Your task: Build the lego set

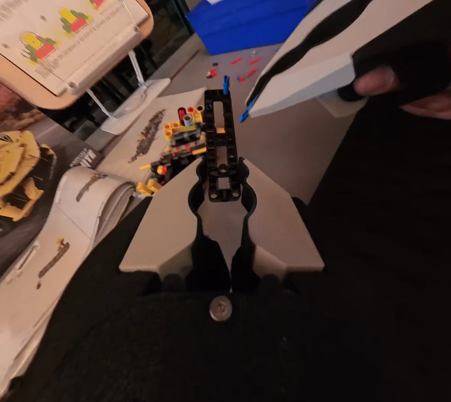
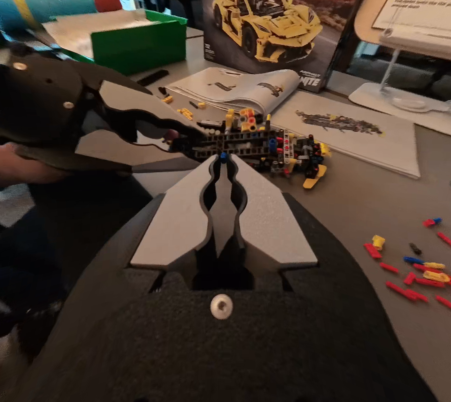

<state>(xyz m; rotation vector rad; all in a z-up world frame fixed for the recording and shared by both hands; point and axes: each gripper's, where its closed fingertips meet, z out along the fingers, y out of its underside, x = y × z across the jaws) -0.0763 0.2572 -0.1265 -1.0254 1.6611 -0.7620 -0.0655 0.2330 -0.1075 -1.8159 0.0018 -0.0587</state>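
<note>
My left gripper (image 1: 221,165) is shut on the near end of a long black frame (image 1: 220,136) that is part of a black, yellow and grey lego chassis (image 1: 181,136). In the right wrist view the same chassis (image 2: 268,146) lies across the table, with the left gripper (image 2: 192,136) holding its left end. My right gripper (image 2: 223,158) is shut on a small blue pin (image 2: 223,158), its tip right at the near side of the frame. In the left wrist view the right gripper (image 1: 251,107) comes in from the upper right with the blue pin (image 1: 245,113) at its tip.
Loose red, blue and yellow pins (image 2: 415,270) lie on the table at the right. An open instruction booklet (image 2: 234,92) and the set's box (image 2: 273,14) stand behind the chassis. A green bin (image 2: 139,46), a blue bin (image 1: 249,12) and a sign on a stand (image 1: 63,12) border the area.
</note>
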